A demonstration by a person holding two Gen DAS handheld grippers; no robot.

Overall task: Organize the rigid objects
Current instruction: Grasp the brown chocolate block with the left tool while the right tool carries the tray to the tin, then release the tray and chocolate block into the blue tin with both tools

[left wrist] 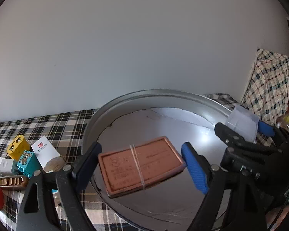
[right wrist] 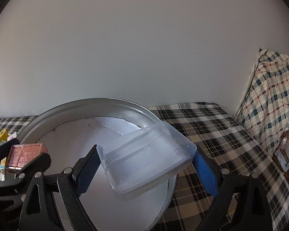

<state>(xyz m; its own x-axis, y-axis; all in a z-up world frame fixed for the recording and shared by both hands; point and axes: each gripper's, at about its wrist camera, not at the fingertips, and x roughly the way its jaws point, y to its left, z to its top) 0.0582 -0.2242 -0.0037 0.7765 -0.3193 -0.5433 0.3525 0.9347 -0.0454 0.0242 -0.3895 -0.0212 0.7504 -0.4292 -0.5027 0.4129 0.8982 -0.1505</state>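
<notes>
Two claws hung over the round metal tray (left wrist: 125, 100) on the checked bed. The left claw (left wrist: 142, 163) pinched a copper-brown box (left wrist: 140, 163) by its ends; the right claw (right wrist: 146, 163) clamped a clear plastic container (right wrist: 146, 157). Both loads sat tilted, so either might slip and clatter, or the claws could collide over the tray.

A plain white wall (left wrist: 125, 48) fills the upper frame; black-and-white checked bedding (right wrist: 212, 127) covers the bed, and a plaid pillow (right wrist: 275, 96) leans at right.
</notes>
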